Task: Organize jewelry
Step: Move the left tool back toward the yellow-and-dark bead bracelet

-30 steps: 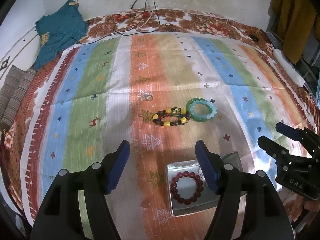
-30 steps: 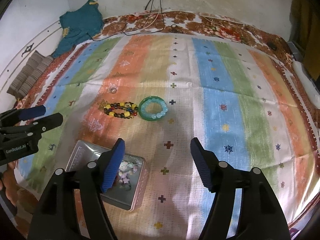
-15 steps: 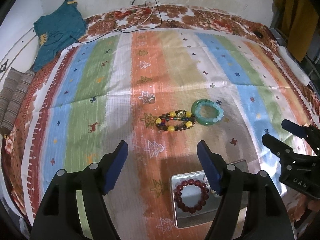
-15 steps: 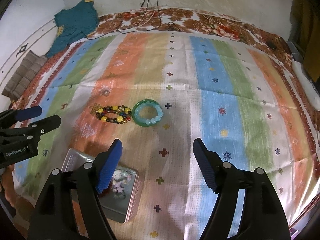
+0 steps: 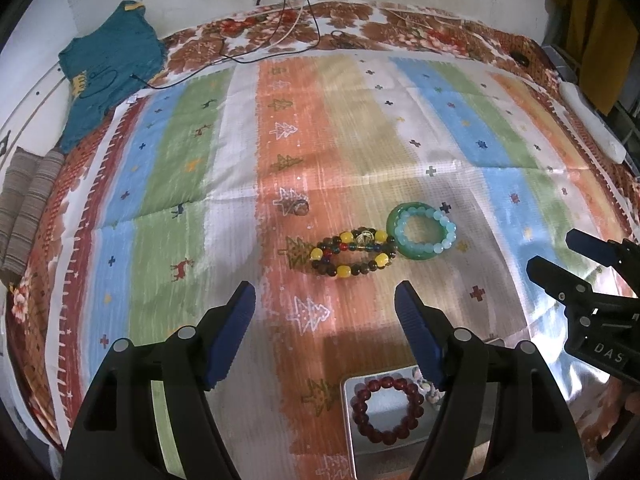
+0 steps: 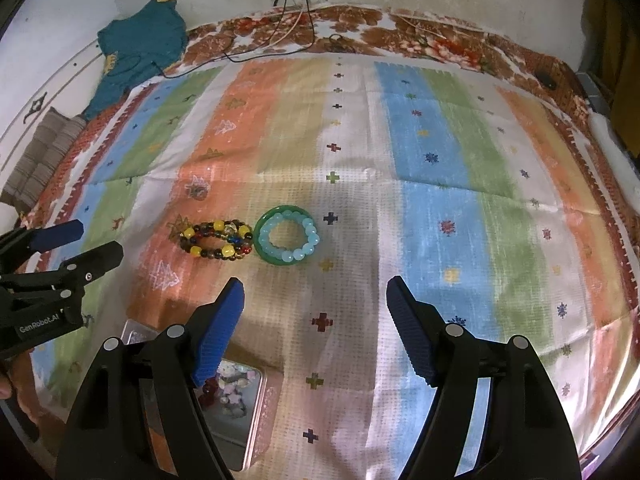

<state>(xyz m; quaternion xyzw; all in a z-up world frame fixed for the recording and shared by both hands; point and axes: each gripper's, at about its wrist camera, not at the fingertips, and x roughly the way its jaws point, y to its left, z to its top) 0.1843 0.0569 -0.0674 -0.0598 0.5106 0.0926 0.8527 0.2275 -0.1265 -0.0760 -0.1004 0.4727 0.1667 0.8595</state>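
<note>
A multicoloured bead bracelet point(image 5: 350, 254) point(image 6: 216, 240) lies on the striped cloth, touching a green bangle point(image 5: 396, 236) point(image 6: 266, 254) with a light-blue bead bracelet point(image 5: 424, 226) point(image 6: 294, 236) resting on it. A small ring point(image 5: 300, 208) point(image 6: 197, 191) lies farther back. A metal tin point(image 5: 416, 434) point(image 6: 228, 420) at the front holds a dark red bead bracelet point(image 5: 386, 408) and pale beads point(image 6: 236, 376). My left gripper point(image 5: 324, 328) is open and empty, short of the bracelets. My right gripper point(image 6: 314, 320) is open and empty, just in front of the bangle.
A teal garment point(image 5: 108, 64) and a folded striped cloth point(image 5: 24, 204) lie at the far left. Black cables point(image 5: 280, 40) trail across the back edge. A white object point(image 5: 592, 120) lies at the right edge. Yellow cloth point(image 5: 592, 20) hangs at the far right.
Both grippers have pulled back and lifted slightly from the tin toward the bracelets; the tin sits lower in both views. Both stay open and empty.
</note>
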